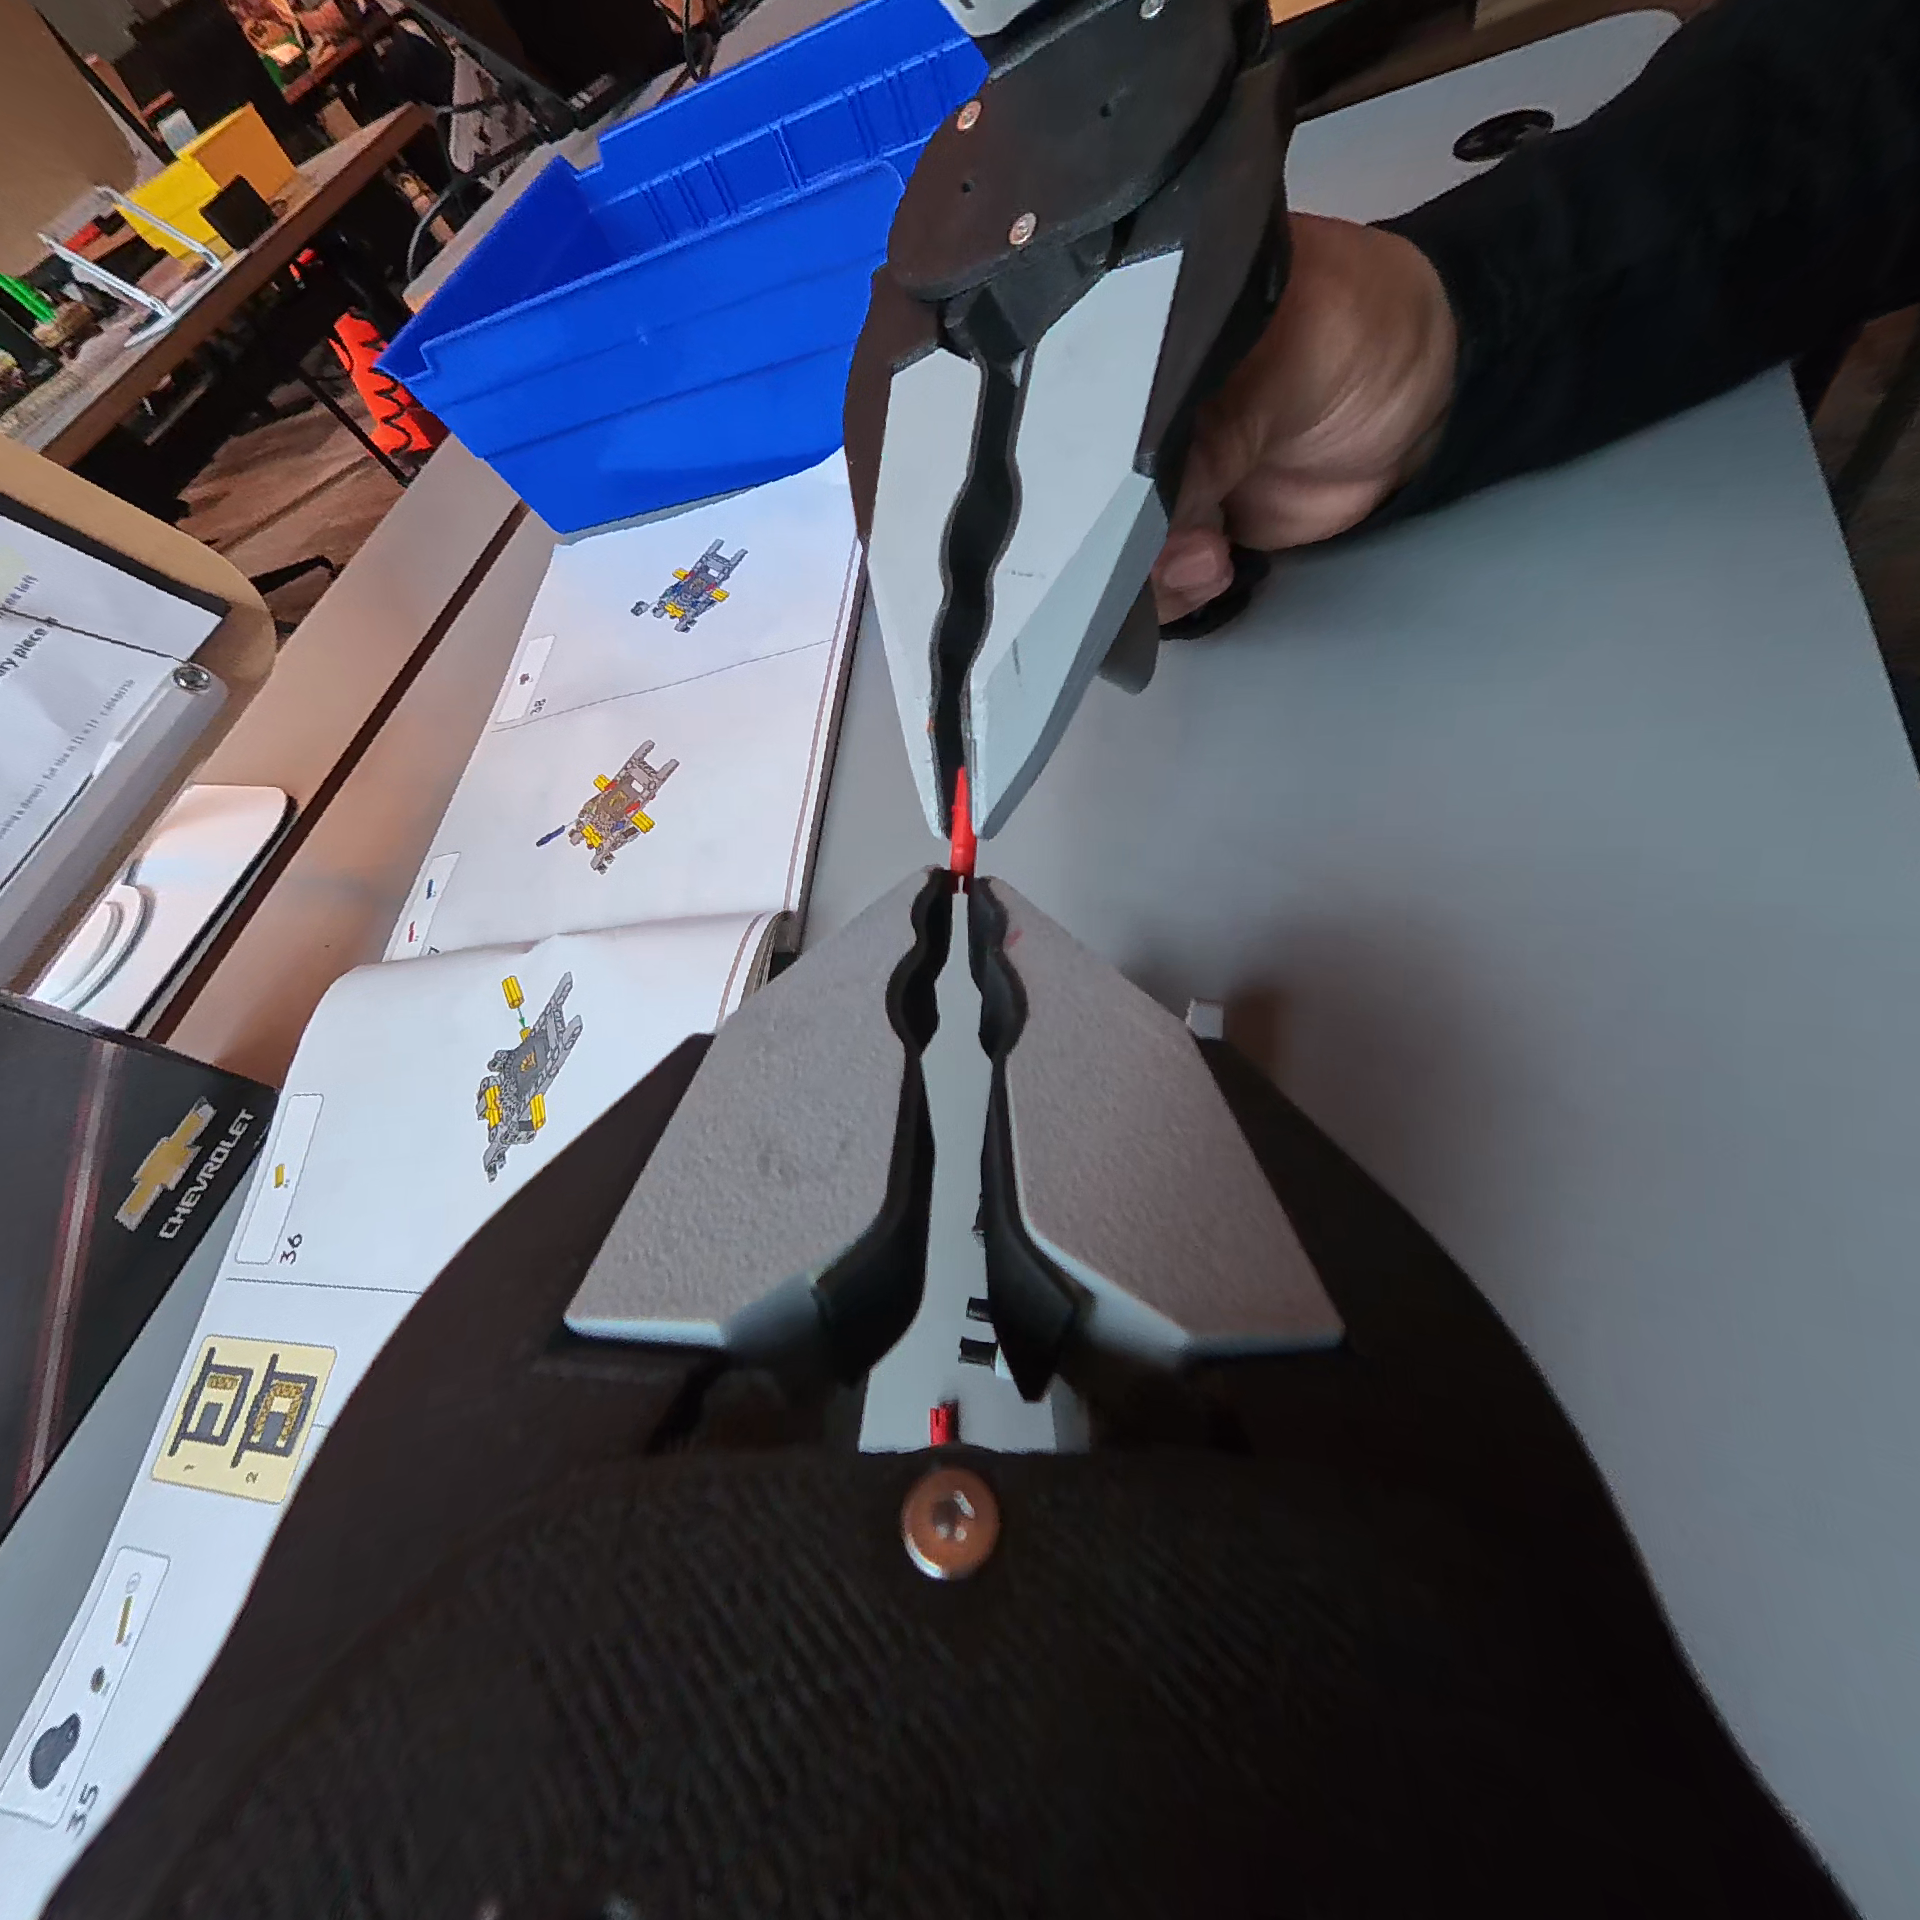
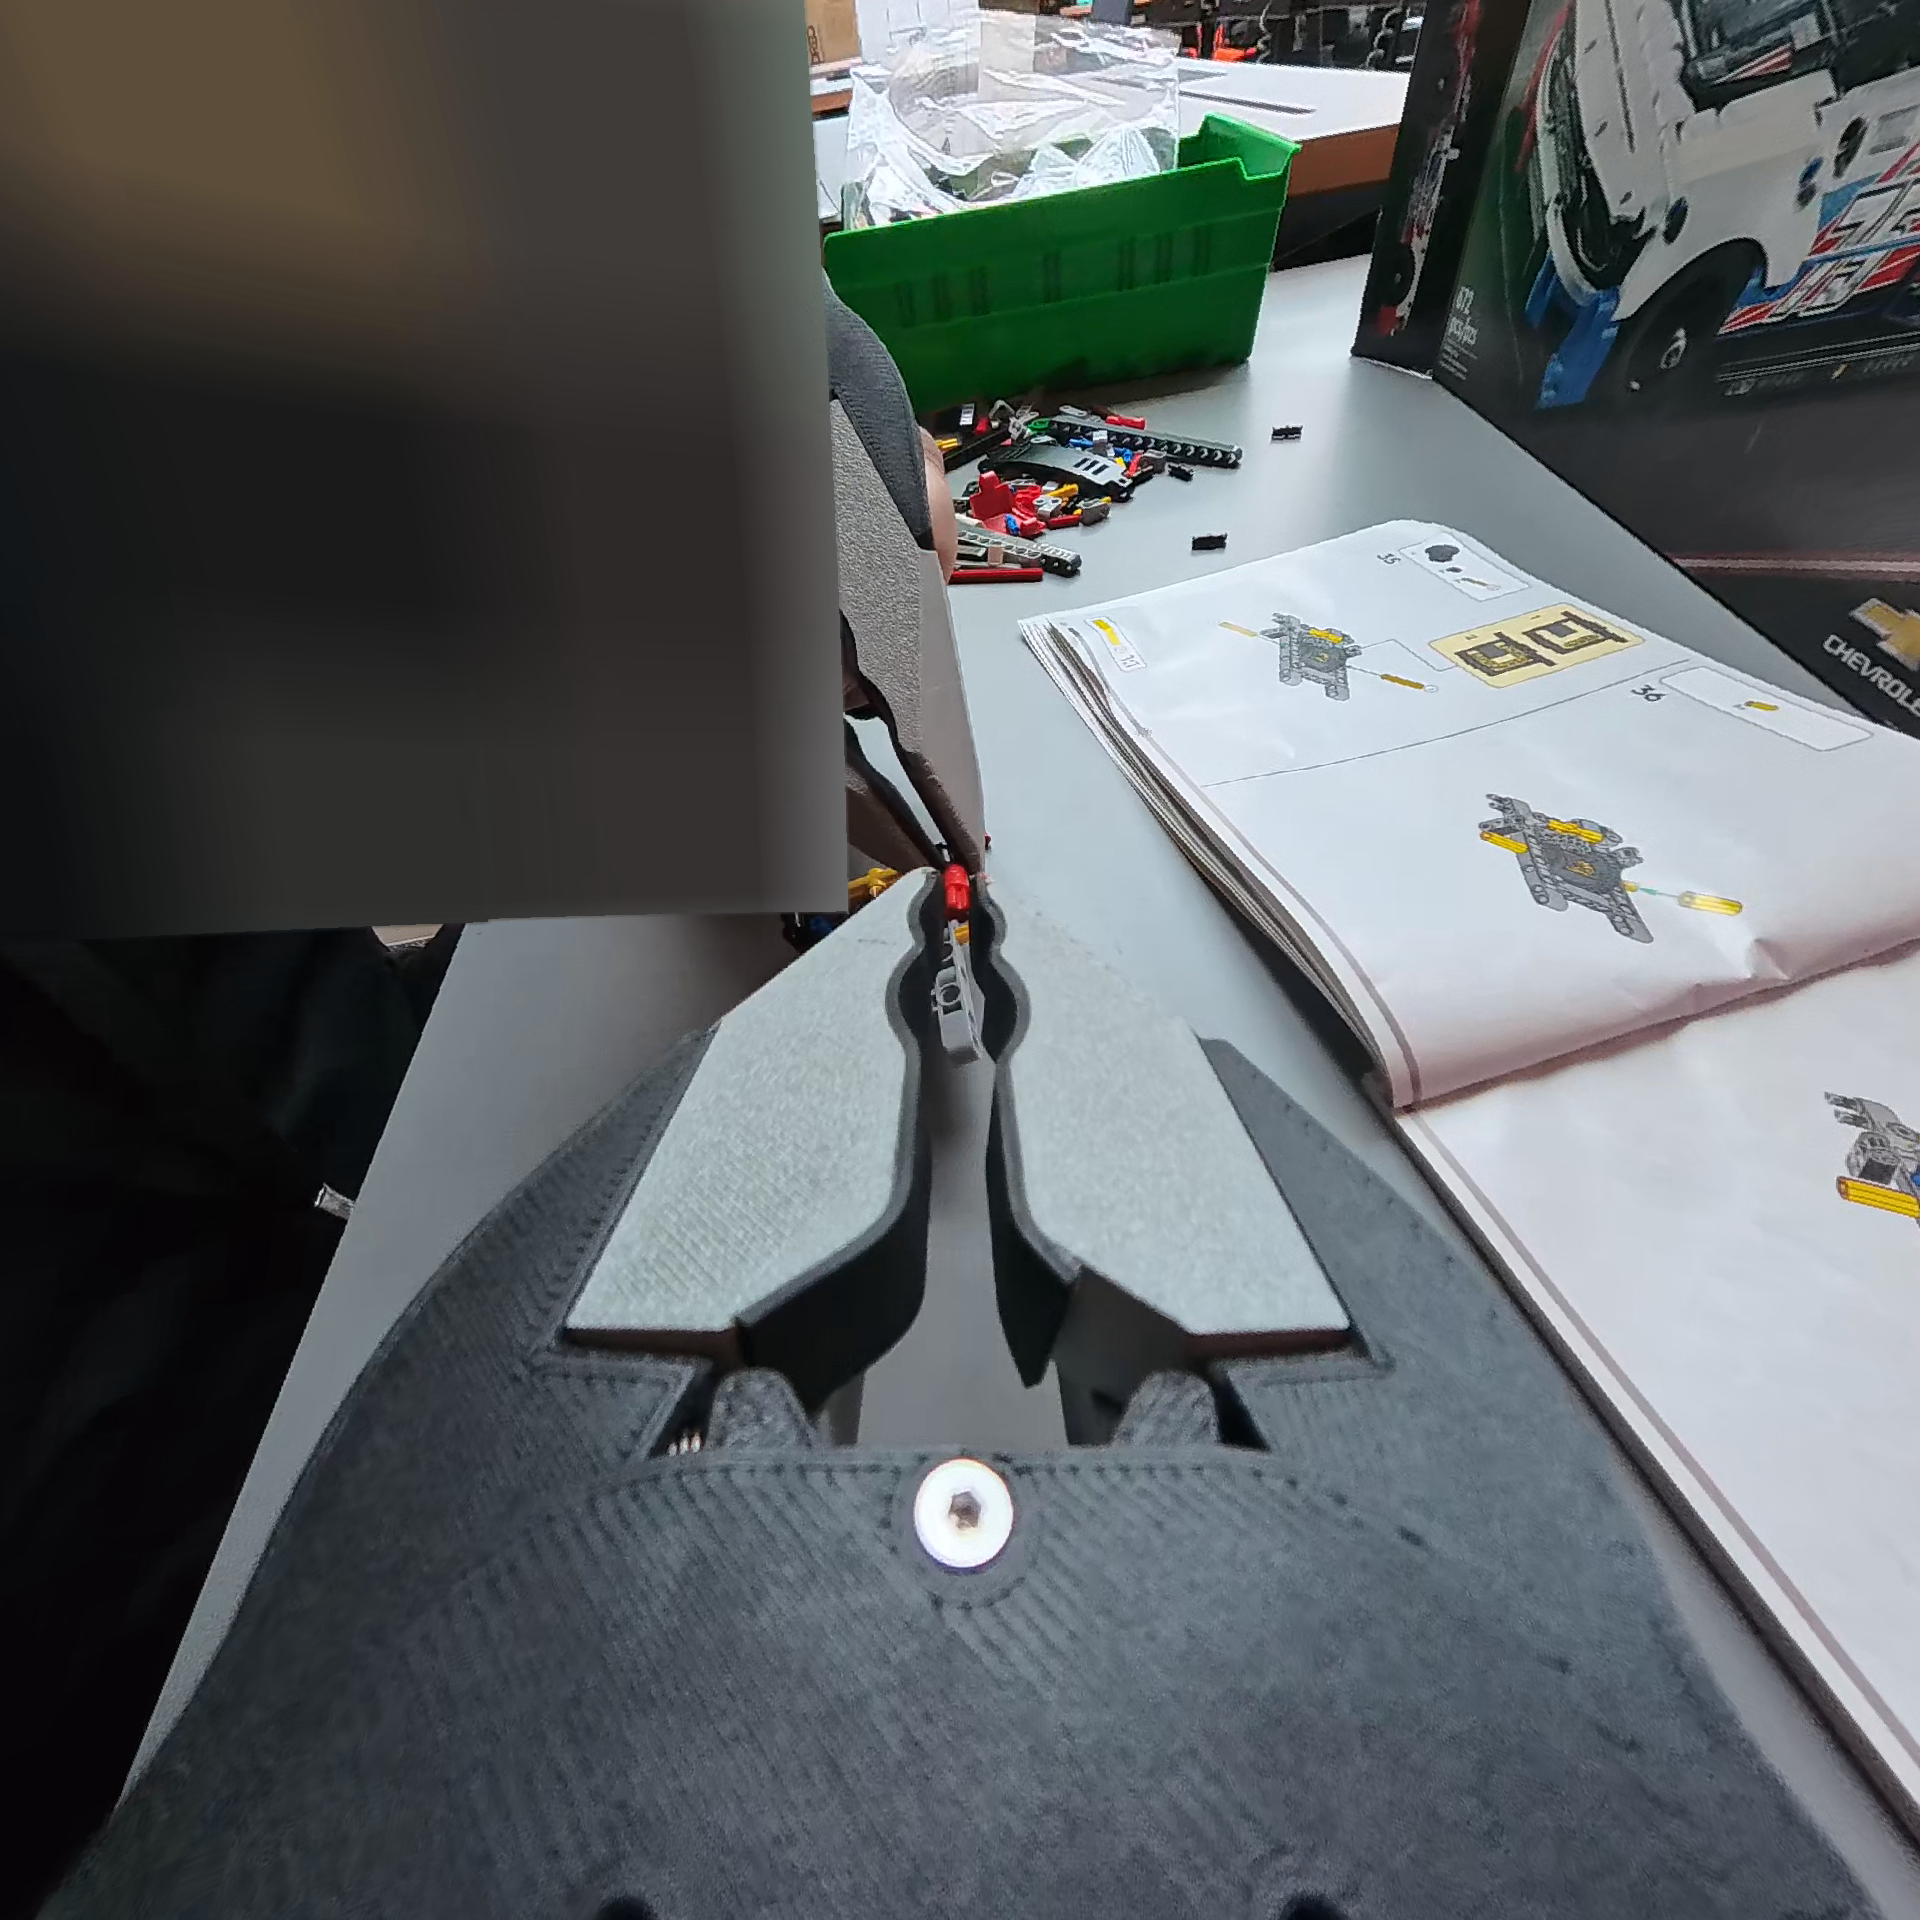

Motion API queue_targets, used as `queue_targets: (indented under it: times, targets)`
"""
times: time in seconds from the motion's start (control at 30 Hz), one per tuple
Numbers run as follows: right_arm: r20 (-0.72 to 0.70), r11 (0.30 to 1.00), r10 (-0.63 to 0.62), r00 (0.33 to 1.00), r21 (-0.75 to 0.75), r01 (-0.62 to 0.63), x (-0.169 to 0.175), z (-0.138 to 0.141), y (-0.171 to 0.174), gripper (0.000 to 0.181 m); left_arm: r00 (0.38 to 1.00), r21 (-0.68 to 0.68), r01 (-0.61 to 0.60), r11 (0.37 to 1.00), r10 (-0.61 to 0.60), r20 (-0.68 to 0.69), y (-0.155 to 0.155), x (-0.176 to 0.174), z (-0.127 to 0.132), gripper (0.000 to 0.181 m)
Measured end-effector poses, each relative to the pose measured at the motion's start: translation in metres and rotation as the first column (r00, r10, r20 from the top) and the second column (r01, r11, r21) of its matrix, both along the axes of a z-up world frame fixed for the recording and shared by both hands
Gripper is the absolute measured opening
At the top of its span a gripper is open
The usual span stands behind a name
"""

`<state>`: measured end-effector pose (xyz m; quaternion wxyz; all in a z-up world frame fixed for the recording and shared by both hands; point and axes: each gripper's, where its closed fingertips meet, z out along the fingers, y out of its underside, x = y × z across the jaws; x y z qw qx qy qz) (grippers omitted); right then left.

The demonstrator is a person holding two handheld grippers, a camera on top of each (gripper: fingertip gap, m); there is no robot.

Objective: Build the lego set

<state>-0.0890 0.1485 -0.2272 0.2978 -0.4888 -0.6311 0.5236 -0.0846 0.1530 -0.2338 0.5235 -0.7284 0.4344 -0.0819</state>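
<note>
Jaws shut on a red pin (image 1: 961, 821); green bin (image 2: 1070, 281) holds clear bags (image 2: 1008, 104).

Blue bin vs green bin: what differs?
The blue bin is blue, the green bin green. Clear plastic bags stick out of the green bin; the blue bin's inside is hidden. Loose lego pieces lie by the green bin, the open booklet by the blue bin. Both are ribbed plastic bins.

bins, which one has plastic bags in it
The green bin, in the right wrist view behind the loose lego pile, holds crumpled clear bags. No bags show in the blue bin.
</note>
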Motion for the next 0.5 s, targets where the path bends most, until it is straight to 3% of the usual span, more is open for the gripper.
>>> queue_targets:
  times: [0.5]
  targets:
    - [-0.004,1.000,-0.009,1.000,0.008,0.009,-0.0008,-0.0001,-0.0008,0.001,1.000,-0.024,-0.005,1.000,0.005,-0.005,-0.0007,-0.0006,-0.0012,0.001]
